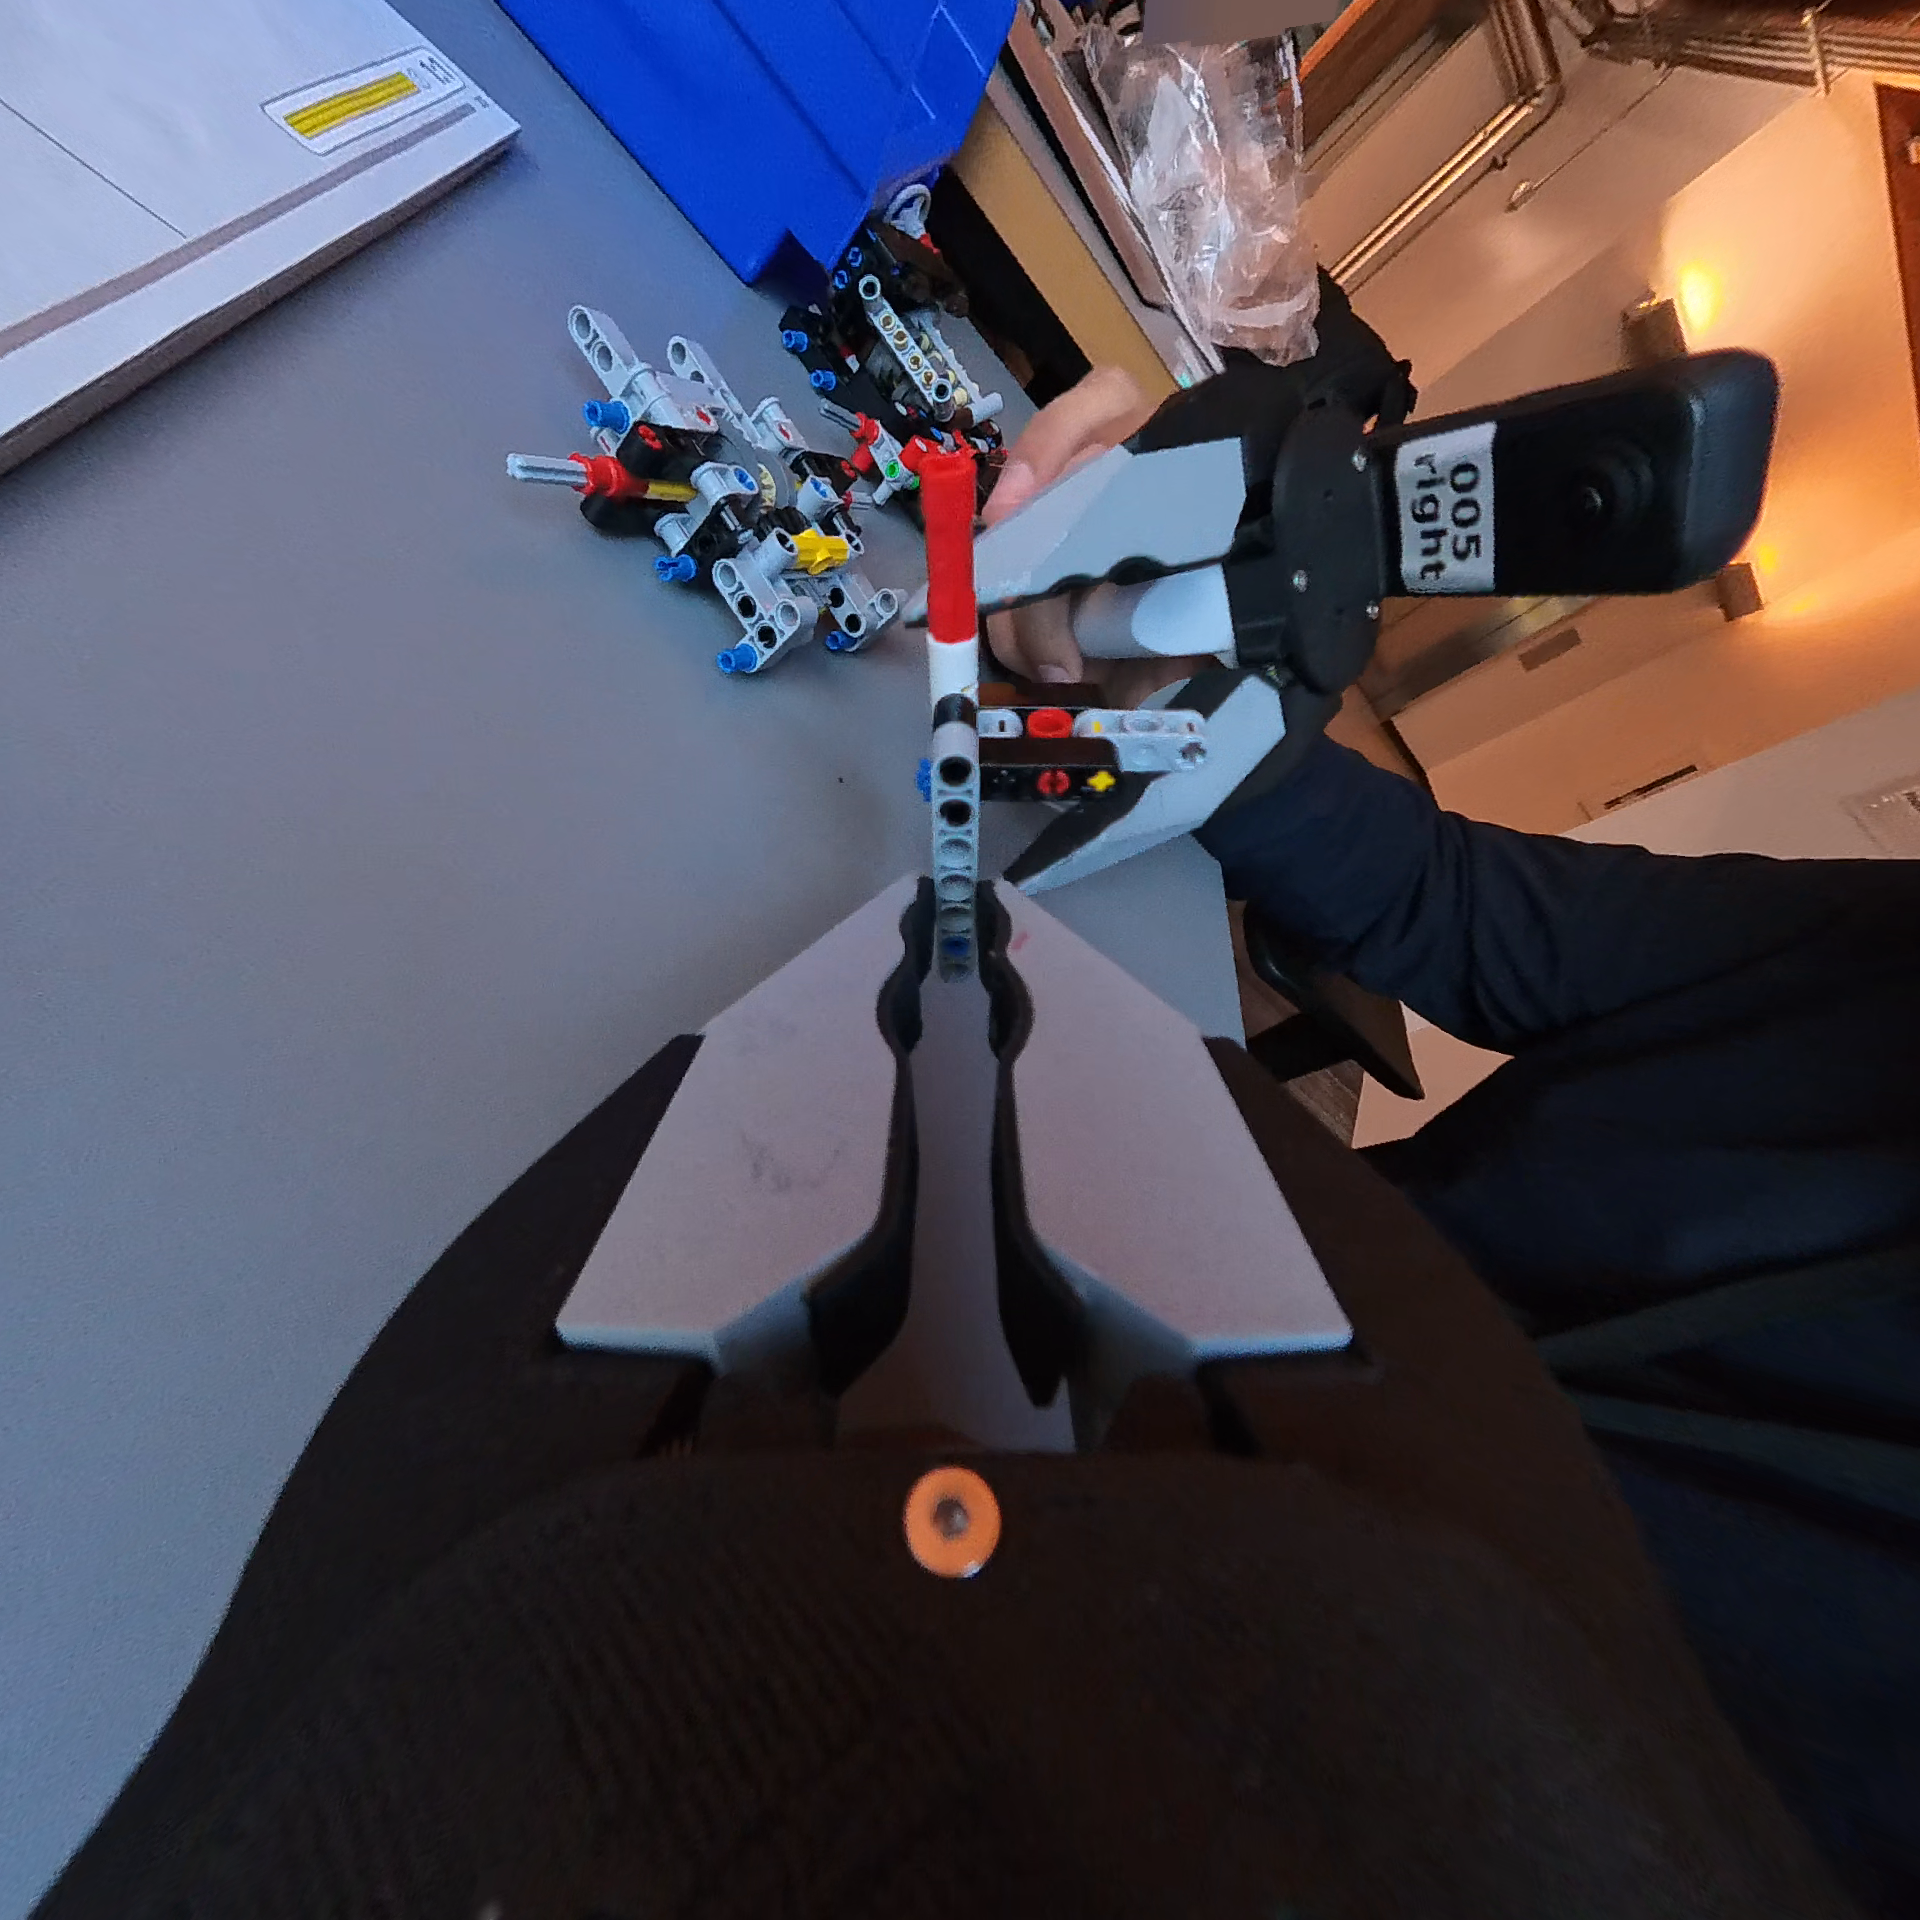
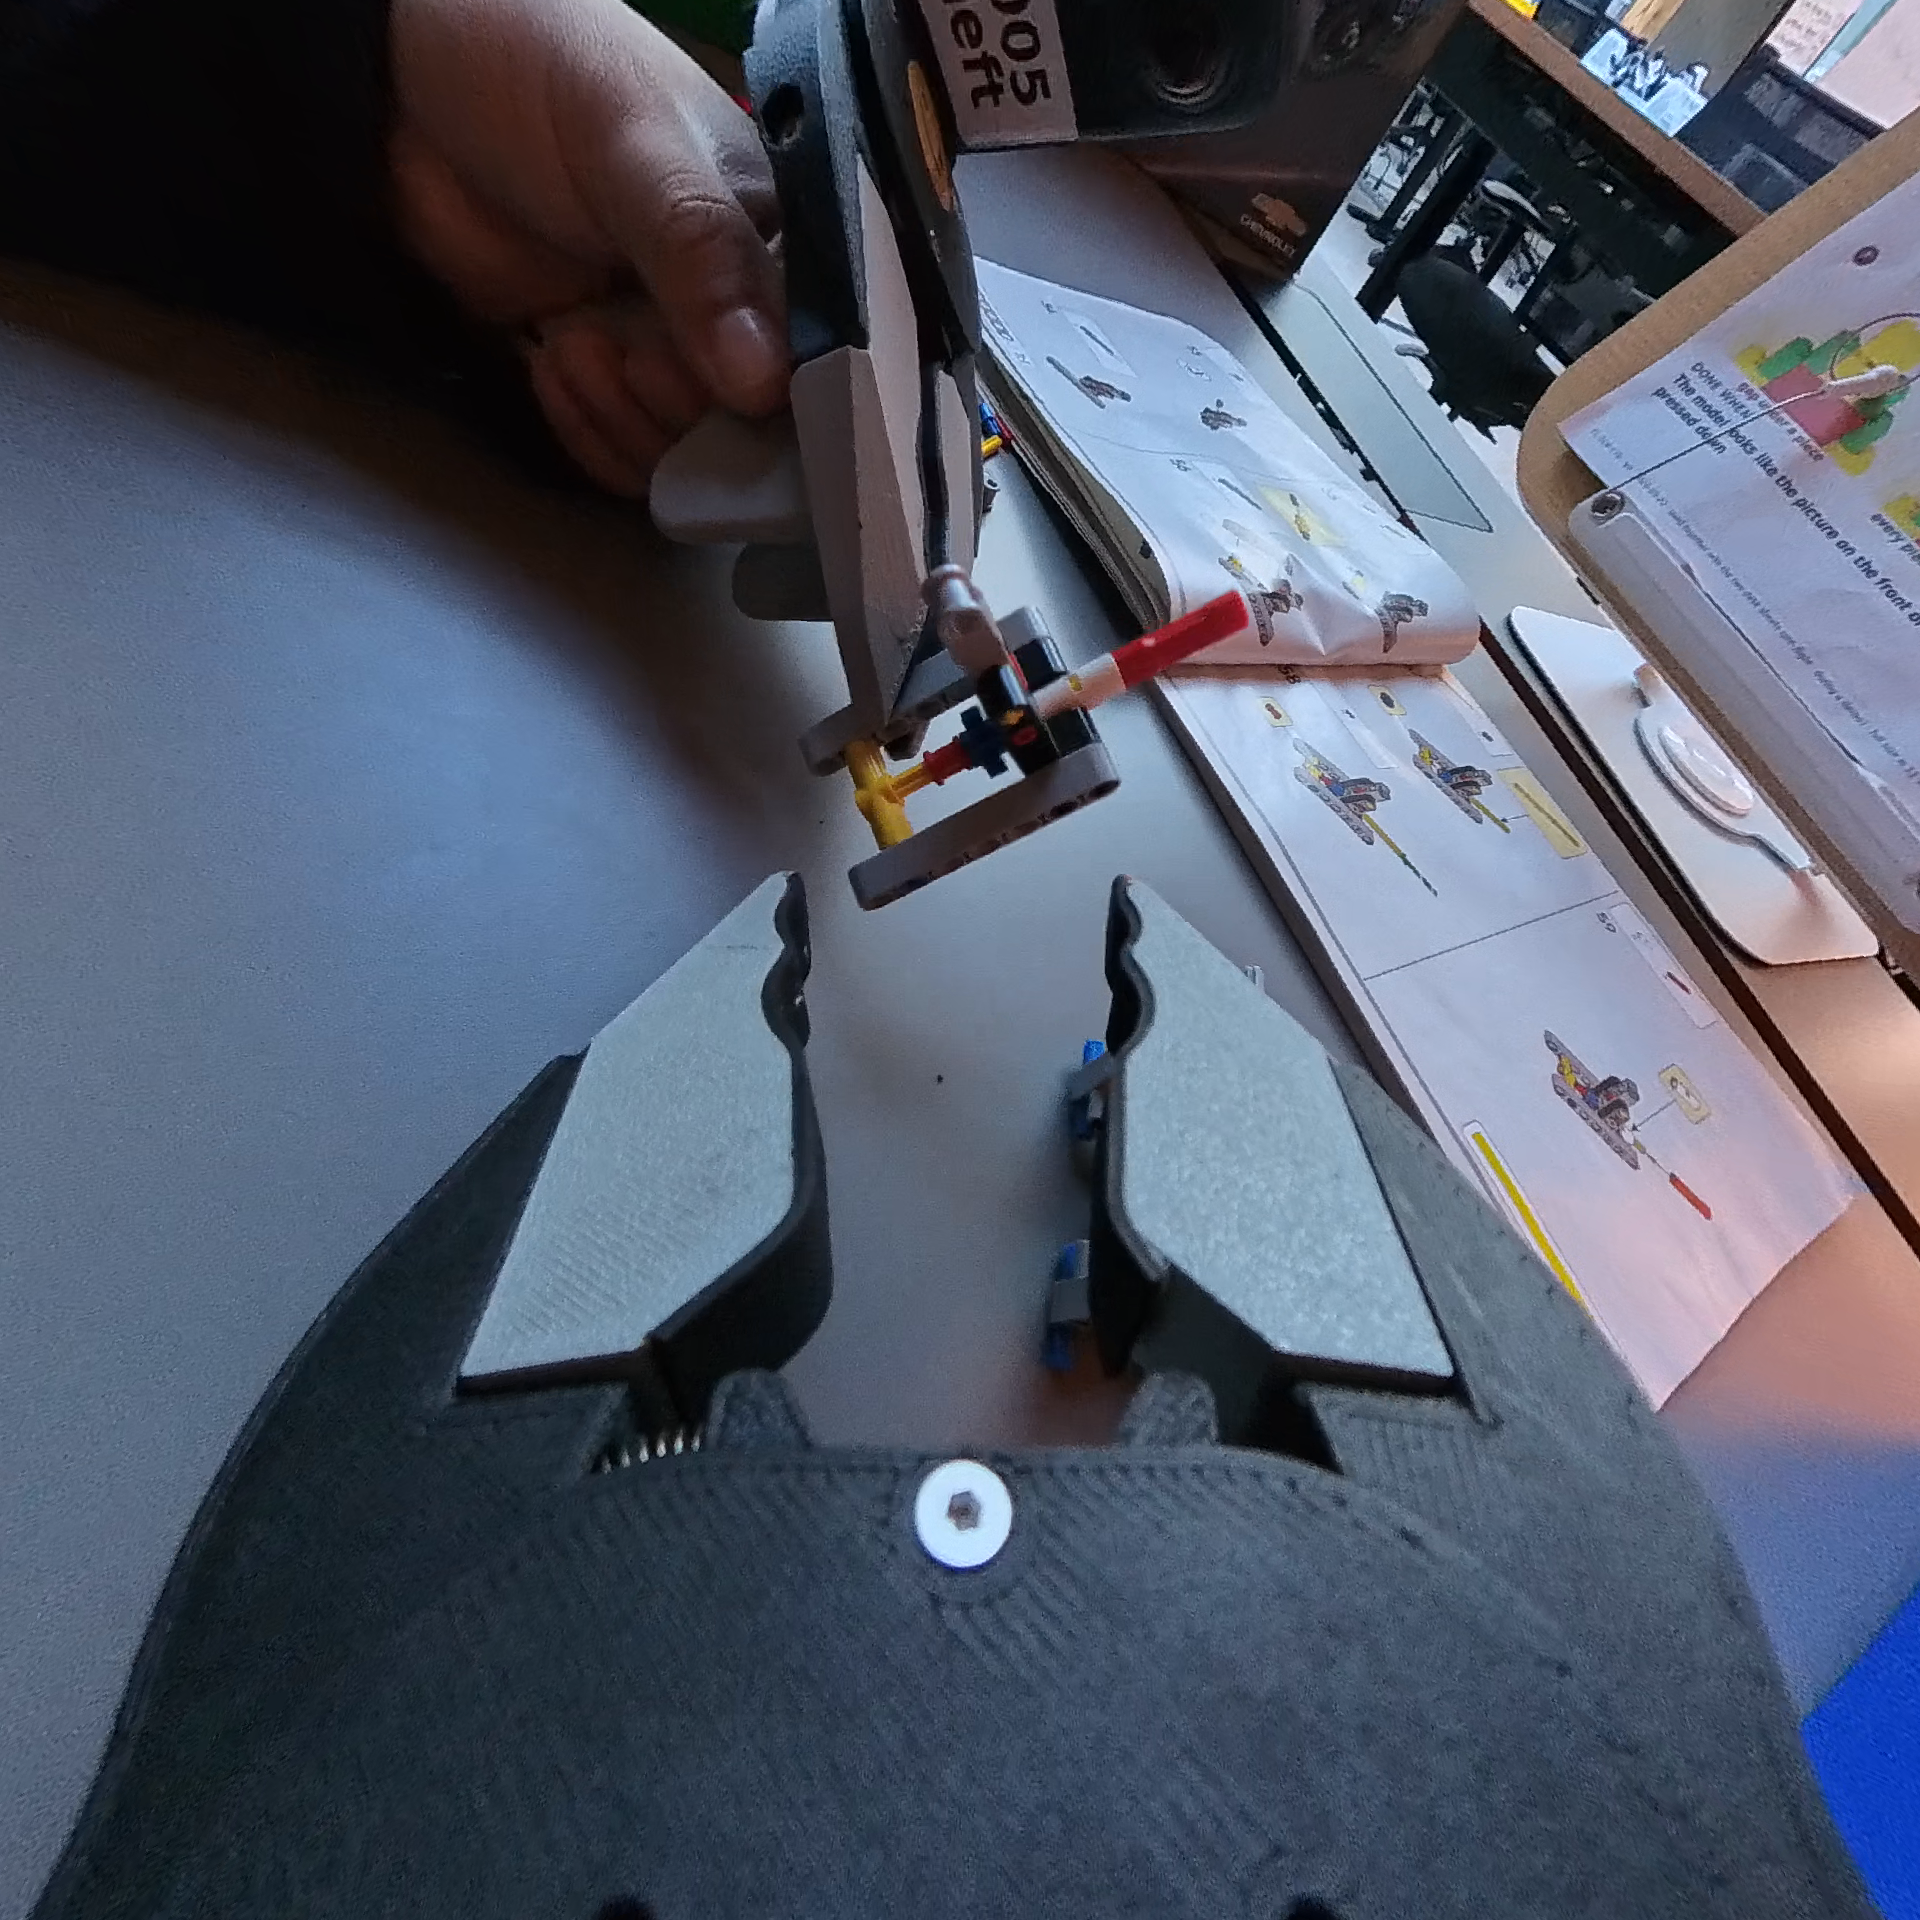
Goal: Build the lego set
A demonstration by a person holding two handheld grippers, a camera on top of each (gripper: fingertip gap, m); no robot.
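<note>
I count two hand-held grippers over the grey tabletop. My left hand-held gripper is clamped on one small brick assembly, its pads pressing a grey holed beam. My right hand-held gripper stands wide open with nothing in it, just short of that assembly at 12 o'clock, not touching.

The assembly is held above the tabletop: two grey beams joined by a black block, with a yellow cross connector, a red pin and one red-and-white rod sticking out.

On the tabletop, toward 11 o'clock in the left wrist view, lie two more brick builds, one mostly grey, one mostly black, beside one blue bin. One open instruction booklet lies at 2 o'clock in the right wrist view.
</note>
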